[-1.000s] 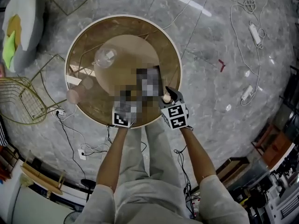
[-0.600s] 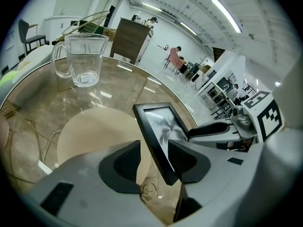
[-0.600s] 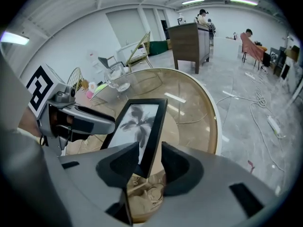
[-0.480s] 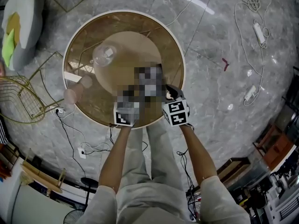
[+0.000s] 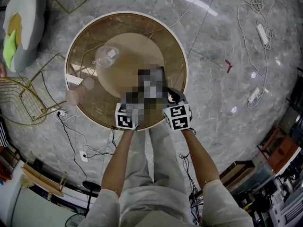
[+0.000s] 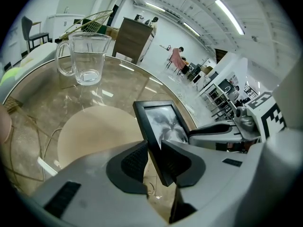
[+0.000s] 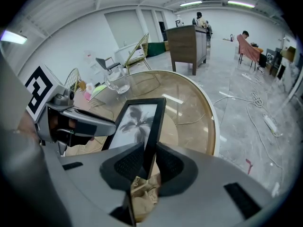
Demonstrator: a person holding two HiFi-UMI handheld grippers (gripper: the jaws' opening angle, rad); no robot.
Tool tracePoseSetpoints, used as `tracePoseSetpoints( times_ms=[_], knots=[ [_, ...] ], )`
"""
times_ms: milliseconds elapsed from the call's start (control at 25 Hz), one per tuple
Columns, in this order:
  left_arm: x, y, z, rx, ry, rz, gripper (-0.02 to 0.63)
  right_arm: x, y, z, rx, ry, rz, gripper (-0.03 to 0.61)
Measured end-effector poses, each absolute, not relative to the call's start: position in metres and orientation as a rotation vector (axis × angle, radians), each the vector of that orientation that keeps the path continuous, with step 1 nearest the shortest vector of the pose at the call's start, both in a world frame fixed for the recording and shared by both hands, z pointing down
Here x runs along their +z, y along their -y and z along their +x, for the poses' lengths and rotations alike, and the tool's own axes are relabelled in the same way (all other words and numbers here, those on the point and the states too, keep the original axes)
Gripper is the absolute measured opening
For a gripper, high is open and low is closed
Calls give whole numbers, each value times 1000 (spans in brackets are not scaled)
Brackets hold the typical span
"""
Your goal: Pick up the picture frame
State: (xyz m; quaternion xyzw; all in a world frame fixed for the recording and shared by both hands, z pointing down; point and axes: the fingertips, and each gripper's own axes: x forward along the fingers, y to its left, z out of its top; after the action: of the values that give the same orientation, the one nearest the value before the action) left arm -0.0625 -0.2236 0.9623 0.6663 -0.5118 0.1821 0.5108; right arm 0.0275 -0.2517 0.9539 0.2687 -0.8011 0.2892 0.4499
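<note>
- Now that the left gripper (image 6: 154, 157) has just been closing its jaws, what's between them?
- Picture frame (image 6: 161, 124), its left edge. Pads look pressed on it from both sides. Right gripper (image 7: 147, 162) is clamped on the opposite edge, so the frame sits between the two, picture side toward the grippers.
- Meaning for the task?
- My read is that both sides are grasped and only the lift is left. Can't tell if the bottom edge is off the glass.
- Surface?
- Round glass table (image 5: 179, 56) with a pale rim. Beige disc (image 5: 128, 56) under the glass, beyond both grippers. Clear glass mug (image 6: 84, 56) beyond the left gripper, off to its left, well apart from the frame.
- Room?
- Grey marbled floor (image 5: 222, 37). White cables (image 5: 246, 13) out on the right gripper's side, gold wire chair (image 5: 19, 100) far out on the left gripper's side. Wooden cabinet (image 7: 187, 41) ahead of the right gripper, past the table, with people farther back.
- Risk?
- A guess: if the two sides rise unevenly, the frame could twist in the pads.
</note>
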Motion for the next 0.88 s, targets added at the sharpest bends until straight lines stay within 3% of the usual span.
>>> tracePoseSetpoints(
  times_ms=[880],
  knots=[
    [837, 226, -73, 399, 1332, 1747, 81, 831, 251, 19, 564, 2129, 809, 80]
  ],
)
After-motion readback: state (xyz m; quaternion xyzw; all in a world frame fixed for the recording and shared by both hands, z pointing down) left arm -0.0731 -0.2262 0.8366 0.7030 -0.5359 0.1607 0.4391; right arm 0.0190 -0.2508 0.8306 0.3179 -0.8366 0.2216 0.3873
